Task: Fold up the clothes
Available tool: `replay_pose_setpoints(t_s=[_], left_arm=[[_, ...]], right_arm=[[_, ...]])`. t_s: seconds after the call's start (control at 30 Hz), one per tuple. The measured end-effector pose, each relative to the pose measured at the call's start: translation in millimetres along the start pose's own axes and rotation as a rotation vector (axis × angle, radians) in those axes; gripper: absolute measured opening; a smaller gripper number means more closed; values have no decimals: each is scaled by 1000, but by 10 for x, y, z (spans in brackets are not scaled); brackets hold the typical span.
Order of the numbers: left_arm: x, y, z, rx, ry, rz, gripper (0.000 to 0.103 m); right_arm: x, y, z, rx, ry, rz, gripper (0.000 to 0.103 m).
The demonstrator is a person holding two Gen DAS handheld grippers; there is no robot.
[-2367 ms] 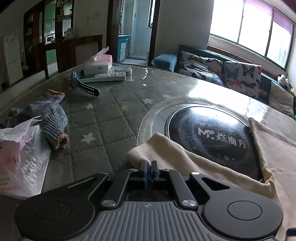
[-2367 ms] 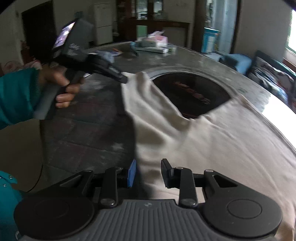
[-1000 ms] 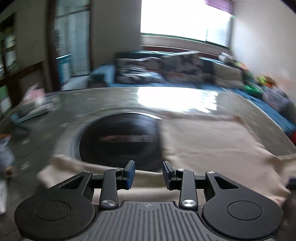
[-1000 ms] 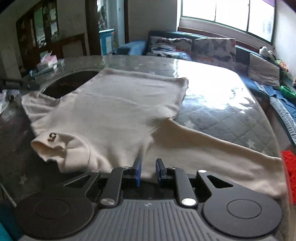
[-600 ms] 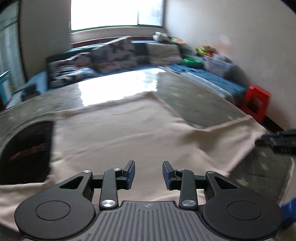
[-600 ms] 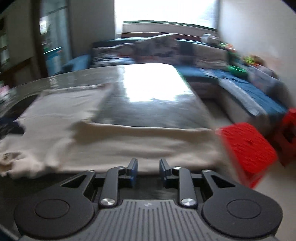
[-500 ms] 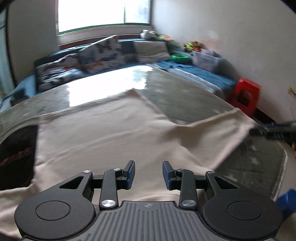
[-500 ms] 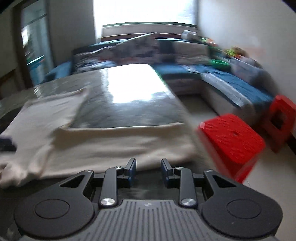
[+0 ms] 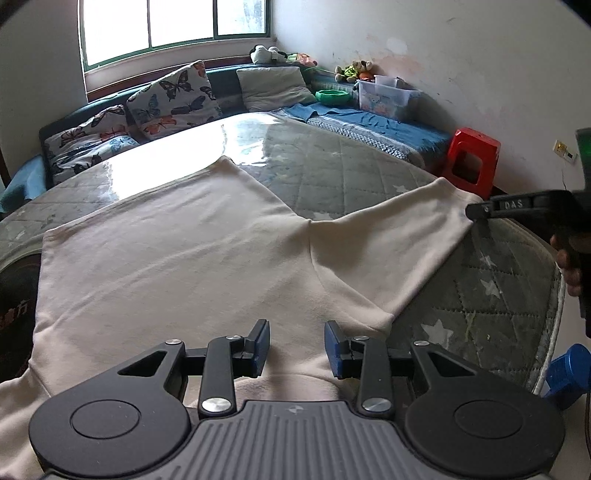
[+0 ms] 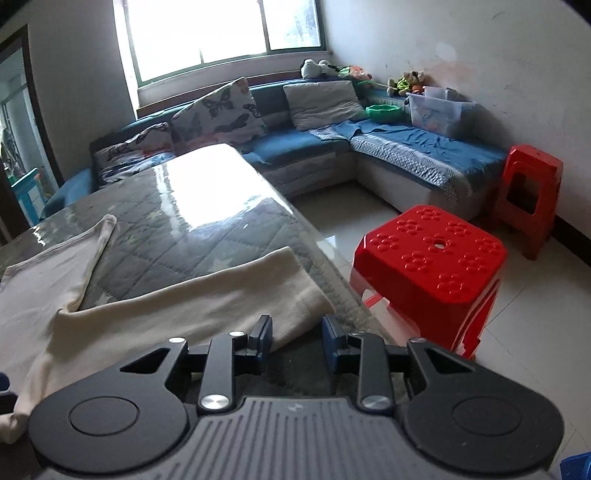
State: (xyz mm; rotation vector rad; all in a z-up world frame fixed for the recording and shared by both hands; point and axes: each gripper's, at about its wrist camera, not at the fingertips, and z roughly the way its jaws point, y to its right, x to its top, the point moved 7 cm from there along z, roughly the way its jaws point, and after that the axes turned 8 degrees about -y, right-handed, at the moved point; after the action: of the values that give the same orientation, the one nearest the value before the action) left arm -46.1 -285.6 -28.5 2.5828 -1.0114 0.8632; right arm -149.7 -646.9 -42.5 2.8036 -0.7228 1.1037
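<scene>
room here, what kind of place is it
Most likely a home living room: a corner sofa with butterfly cushions under a window, soft toys on the sofa back, and a shirt spread on a padded table.

Blue sofa (image 10: 406, 155), bright window (image 10: 221, 33), red stool (image 10: 432, 258)

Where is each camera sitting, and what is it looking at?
Left wrist: sits on the left claw, open above the cream shirt; the right claw and a hand show.
Right wrist: sits on the right claw, open at the shirt's sleeve, facing a red stool.
Both see the shirt, the sofa.
</scene>
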Motion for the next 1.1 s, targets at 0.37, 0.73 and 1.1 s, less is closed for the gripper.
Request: replay_pose_setpoints(t_s=[0.37,0.73,1.1], left_arm=[[-13,37,-33,-7,4,11,36],[16,63,-44,-8,5,18,39],[-22,133,-7,3,0,80,40]], right_arm=[[117,86,-21,-6,32,33,19],[92,12,90,-29,27,-24,11],[407,-58,-45,-63,120,-89,4]])
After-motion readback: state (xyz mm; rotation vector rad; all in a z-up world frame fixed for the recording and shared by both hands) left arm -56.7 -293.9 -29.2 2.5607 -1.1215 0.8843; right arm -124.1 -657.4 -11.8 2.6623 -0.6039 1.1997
